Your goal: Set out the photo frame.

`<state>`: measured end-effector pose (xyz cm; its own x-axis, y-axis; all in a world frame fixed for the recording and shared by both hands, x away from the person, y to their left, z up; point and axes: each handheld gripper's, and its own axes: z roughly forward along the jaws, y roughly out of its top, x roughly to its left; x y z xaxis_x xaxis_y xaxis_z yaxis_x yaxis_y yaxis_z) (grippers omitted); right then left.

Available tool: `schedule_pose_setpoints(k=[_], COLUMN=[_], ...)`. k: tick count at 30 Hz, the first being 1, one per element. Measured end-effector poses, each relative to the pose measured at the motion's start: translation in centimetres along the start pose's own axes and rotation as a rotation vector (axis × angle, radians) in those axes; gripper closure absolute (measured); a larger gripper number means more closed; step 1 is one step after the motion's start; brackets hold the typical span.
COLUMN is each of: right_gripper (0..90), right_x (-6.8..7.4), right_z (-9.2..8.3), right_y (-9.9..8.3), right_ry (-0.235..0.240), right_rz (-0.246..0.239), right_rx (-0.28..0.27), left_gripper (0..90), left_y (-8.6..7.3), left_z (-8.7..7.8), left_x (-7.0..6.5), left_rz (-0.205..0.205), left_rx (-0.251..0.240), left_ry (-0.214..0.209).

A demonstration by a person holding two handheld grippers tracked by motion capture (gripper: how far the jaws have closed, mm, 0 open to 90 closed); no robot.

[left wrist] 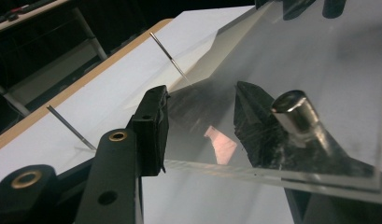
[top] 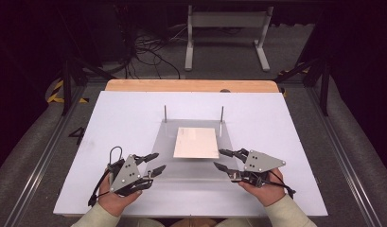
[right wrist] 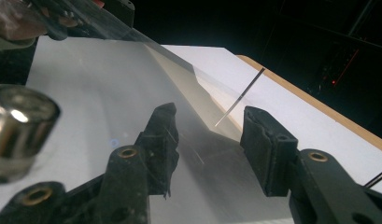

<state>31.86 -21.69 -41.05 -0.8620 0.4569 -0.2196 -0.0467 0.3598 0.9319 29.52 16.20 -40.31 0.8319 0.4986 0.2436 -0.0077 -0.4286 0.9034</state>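
A clear acrylic plate (top: pixel 196 171) lies raised on the white board (top: pixel 120 123), with a pale beige sheet (top: pixel 197 142) on top and two thin metal pins (top: pixel 165 113) (top: pixel 222 114) at its back. My left gripper (top: pixel 160 161) is open at the plate's front left edge. In the left gripper view one jaw of that gripper (left wrist: pixel 200 88) shows through the plate (left wrist: pixel 319 56) beside a metal standoff (left wrist: pixel 296 114), and the other stands outside it. My right gripper (top: pixel 217 158) is open at the front right edge. In its own view that gripper (right wrist: pixel 209 109) also straddles the plate (right wrist: pixel 95 84).
The board rests on a wooden tabletop (top: pixel 191 85). Behind the table stand a white metal frame (top: pixel 226 33) and loose cables (top: pixel 148 52) on the floor. A black stand leg (top: pixel 67 85) rises at the left, another at the right (top: pixel 324 90).
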Motion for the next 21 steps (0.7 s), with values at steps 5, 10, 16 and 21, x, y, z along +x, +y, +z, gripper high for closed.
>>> schedule_pose_setpoints(k=[5, 10, 16, 21], right_gripper=[54.1, 54.3, 54.7, 54.9], right_x=[0.7, 1.3, 2.1, 2.2], right_z=[-1.0, -2.4, -4.6, -5.4], right_y=[0.9, 1.7, 2.3, 2.5], right_ry=[0.008, 0.024, 0.04, 0.05], right_rz=[0.019, 0.048, 0.08, 0.095], right_rx=[0.012, 0.024, 0.035, 0.034], left_gripper=[55.5, 56.9, 59.0, 59.1], left_y=[0.9, 1.8, 3.0, 3.4], left_z=[-0.8, -1.5, -2.0, -2.1], left_x=[-0.4, -1.1, -2.2, -2.5], left_rz=[0.001, -0.002, 0.007, 0.006], left_rx=[0.001, -0.012, -0.027, -0.043], left_ry=[-0.039, -0.095, -0.159, -0.164])
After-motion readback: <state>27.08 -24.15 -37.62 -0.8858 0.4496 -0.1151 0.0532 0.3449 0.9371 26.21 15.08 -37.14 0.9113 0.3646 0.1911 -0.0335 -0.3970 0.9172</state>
